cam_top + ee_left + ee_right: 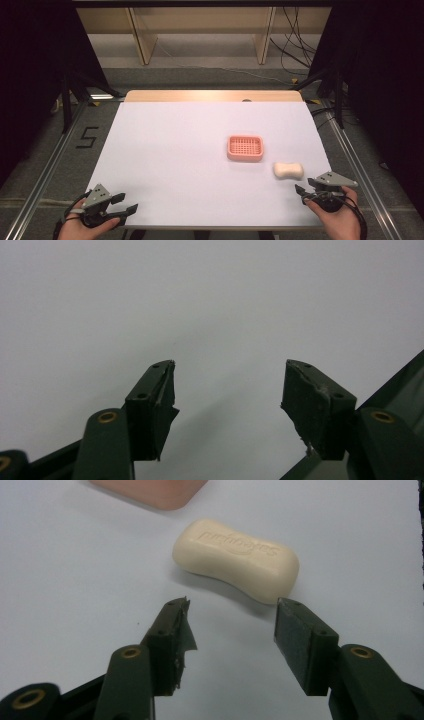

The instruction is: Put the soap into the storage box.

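A cream bar of soap [288, 170] [237, 560] lies flat on the white table top, right of centre and near the front. Just behind and left of it sits a pink soap dish [245, 148] [150, 491] with a grid insert. My right gripper [303, 192] [231, 625] hovers a short way in front of the soap, jaws open, nothing between them. At the front left corner my left gripper [125, 202] [230, 387] is open over bare table, empty.
The white table [190, 150] has a wooden strip along its far edge. Metal frame rails run along both sides. Wooden legs and loose cables stand on the floor beyond the table.
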`<move>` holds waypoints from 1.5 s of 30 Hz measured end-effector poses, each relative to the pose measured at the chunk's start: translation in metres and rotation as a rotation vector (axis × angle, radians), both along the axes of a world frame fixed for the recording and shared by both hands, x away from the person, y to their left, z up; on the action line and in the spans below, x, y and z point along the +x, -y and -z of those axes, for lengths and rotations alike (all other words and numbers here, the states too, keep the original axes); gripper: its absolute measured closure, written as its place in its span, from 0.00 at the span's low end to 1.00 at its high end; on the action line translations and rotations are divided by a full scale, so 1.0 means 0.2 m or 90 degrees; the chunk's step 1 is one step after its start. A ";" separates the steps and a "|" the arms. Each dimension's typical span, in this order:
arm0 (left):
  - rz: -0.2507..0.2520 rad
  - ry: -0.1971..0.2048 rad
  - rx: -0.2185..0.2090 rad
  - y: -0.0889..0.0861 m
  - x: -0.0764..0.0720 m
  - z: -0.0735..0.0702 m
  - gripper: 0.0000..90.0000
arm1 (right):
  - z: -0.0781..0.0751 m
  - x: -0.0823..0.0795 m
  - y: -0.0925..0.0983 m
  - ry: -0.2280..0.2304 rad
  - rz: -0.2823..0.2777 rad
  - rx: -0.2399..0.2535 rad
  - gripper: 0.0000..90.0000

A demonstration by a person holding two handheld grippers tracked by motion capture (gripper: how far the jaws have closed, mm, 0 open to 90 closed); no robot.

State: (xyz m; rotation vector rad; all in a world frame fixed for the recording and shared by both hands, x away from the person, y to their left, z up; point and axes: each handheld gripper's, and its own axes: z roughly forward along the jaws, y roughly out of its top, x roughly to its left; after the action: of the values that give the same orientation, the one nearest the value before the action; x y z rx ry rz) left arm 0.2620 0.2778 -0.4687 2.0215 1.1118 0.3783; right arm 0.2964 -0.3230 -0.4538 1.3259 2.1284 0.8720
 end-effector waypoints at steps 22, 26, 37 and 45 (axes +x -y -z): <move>0.002 -0.007 0.001 0.00 0.00 0.00 0.41 | -0.12 0.17 -0.10 -0.214 -0.309 -0.295 0.42; 0.003 -0.005 0.001 0.00 0.00 0.01 0.41 | -0.15 0.25 -0.11 -0.232 -0.343 -0.324 0.40; 0.003 -0.005 0.001 0.00 0.00 0.01 0.41 | -0.17 0.39 -0.13 -0.249 -0.383 -0.365 0.40; 0.003 -0.004 0.000 0.00 0.00 0.01 0.41 | -0.15 0.45 -0.13 -0.244 -0.396 -0.375 0.39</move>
State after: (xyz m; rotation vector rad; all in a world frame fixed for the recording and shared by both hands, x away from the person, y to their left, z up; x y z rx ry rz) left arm 0.2627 0.2775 -0.4702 2.0270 1.1112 0.3697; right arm 0.3865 -0.2970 -0.4229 0.5554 2.8575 0.1349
